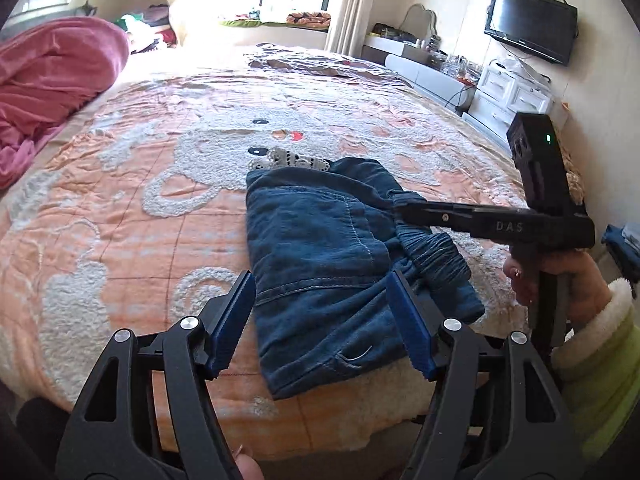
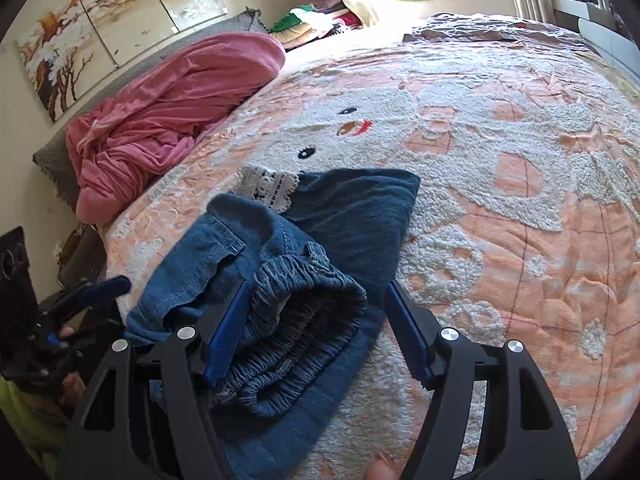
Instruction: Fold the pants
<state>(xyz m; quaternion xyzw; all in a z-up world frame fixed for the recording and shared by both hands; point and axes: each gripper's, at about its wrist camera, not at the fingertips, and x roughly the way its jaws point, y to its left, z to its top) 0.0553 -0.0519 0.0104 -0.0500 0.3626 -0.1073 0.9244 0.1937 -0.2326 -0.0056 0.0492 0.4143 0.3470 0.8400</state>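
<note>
Blue denim pants (image 1: 320,248) lie folded in a small stack on the peach quilt (image 1: 140,208), near the bed's front edge. My left gripper (image 1: 324,324) hangs just over their near part, open, with the cloth below and between the blue pads. My right gripper (image 1: 408,212) reaches in from the right, its tip at the bunched elastic waistband (image 1: 432,252). In the right wrist view, the right gripper (image 2: 316,332) is open around the waistband (image 2: 304,300); the right pad stands clear of the cloth. The left gripper (image 2: 108,288) shows at the left edge. White lace (image 2: 266,184) peeks from under the pants (image 2: 352,216).
A crumpled pink blanket (image 1: 52,68) lies at the bed's left, by the headboard (image 2: 56,156). A wall TV (image 1: 532,24) and white drawers (image 1: 508,92) stand to the right. A hand in a green fleece sleeve (image 1: 600,344) holds the right gripper.
</note>
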